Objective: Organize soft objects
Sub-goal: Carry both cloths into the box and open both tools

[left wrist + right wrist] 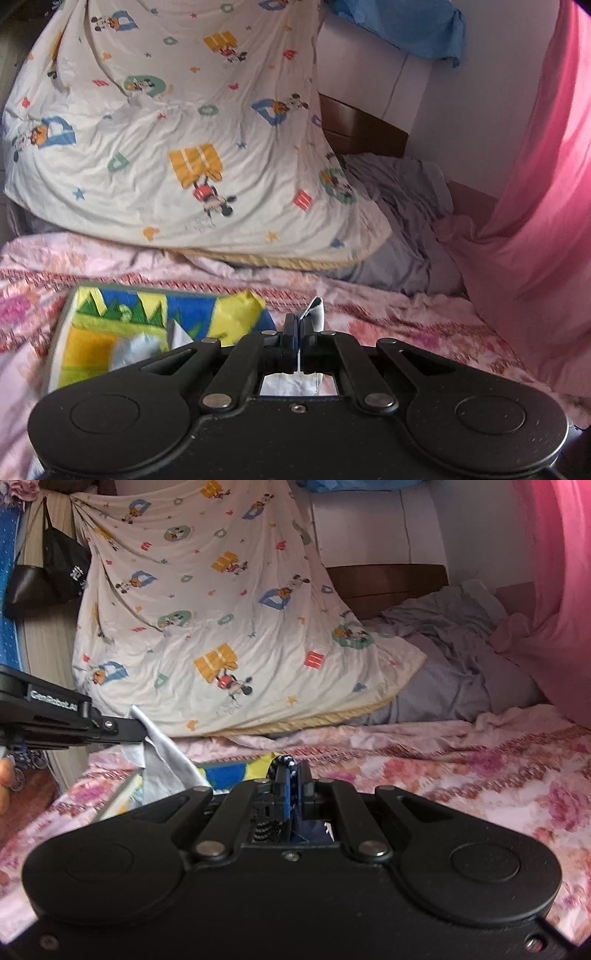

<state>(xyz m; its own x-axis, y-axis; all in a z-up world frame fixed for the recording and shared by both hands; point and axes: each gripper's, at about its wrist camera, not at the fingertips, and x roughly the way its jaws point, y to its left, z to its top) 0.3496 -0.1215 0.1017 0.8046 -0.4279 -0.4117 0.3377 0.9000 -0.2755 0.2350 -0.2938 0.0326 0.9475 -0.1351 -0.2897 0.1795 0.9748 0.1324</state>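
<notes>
My left gripper (298, 325) is shut on a pale grey-white cloth (316, 308); the right wrist view shows that cloth (162, 753) hanging from the left gripper (142, 731) above the bed. My right gripper (293, 775) is shut on a dark blue fabric with a white-dotted edge (291, 766). Under both lies a bright blue, yellow and green printed item (147, 325), also in the right wrist view (229, 773), on the pink floral bedspread (480, 775).
A white cartoon-print quilt (177, 140) hangs and drapes onto the bed's far side. A crumpled grey sheet (450, 657) lies by the wooden headboard (388, 579). A pink curtain (546, 184) hangs at right. Black bags (48, 572) hang at left.
</notes>
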